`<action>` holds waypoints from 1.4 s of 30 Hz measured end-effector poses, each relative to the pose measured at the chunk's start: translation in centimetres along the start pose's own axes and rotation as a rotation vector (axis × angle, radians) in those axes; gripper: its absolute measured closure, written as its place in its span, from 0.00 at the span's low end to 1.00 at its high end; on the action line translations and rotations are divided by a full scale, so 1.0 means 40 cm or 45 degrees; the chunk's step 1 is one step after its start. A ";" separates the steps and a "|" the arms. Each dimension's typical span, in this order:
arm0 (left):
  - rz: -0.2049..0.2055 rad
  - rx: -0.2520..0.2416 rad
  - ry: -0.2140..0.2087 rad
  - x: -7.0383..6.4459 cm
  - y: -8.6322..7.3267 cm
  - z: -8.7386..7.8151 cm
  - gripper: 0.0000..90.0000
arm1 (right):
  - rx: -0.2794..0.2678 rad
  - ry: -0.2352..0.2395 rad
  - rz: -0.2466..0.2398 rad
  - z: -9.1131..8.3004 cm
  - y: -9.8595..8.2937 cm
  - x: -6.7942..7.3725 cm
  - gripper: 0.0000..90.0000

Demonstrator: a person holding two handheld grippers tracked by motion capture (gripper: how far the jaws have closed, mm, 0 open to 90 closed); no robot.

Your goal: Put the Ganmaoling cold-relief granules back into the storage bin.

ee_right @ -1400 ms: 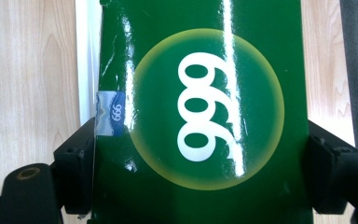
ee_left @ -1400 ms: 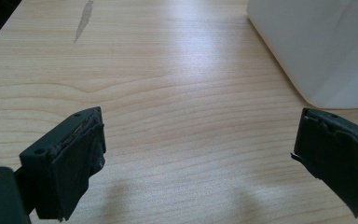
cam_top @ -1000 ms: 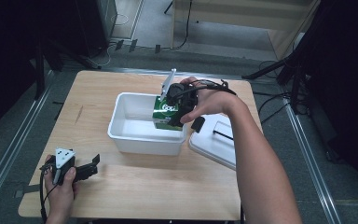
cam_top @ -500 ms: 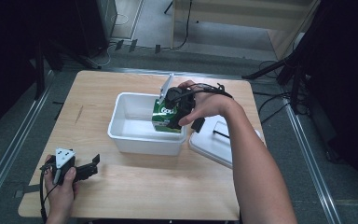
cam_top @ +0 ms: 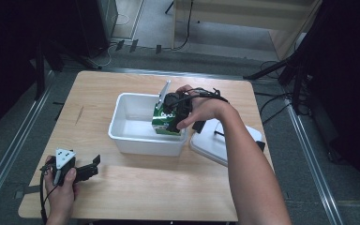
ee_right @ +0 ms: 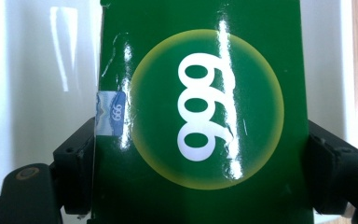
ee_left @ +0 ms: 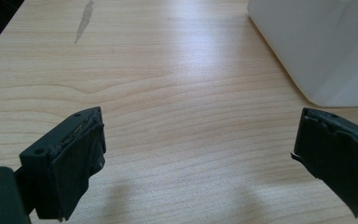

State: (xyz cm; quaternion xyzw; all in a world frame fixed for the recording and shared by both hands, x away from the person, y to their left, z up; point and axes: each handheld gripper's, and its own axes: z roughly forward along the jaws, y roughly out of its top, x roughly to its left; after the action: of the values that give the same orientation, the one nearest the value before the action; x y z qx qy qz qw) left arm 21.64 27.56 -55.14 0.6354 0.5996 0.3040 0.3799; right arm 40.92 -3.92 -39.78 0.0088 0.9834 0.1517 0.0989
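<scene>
Green carton, glossy and printed with white numerals in a yellow ring, sits at the right end of the white tub, clamped on both sides by the fingers of the right gripper. Near the tabletop's near-left corner, the left gripper rests with fingers spread and nothing between them. A white lid lies just right of the tub.
</scene>
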 end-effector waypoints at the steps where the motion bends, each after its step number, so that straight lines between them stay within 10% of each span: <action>1: 0.000 0.000 0.000 0.000 0.000 0.000 0.03 | -0.002 -0.002 0.009 0.007 -0.002 -0.002 0.18; 42: -0.005 -0.002 -0.003 0.002 0.000 -0.002 0.03 | 0.085 0.033 0.034 0.096 -0.018 -0.021 0.16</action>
State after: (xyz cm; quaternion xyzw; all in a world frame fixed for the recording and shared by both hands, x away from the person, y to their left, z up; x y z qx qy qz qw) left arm 21.57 27.63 -55.13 0.6344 0.6002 0.3030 0.3816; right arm 42.49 -3.51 -43.42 0.0234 0.9889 0.1203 0.0836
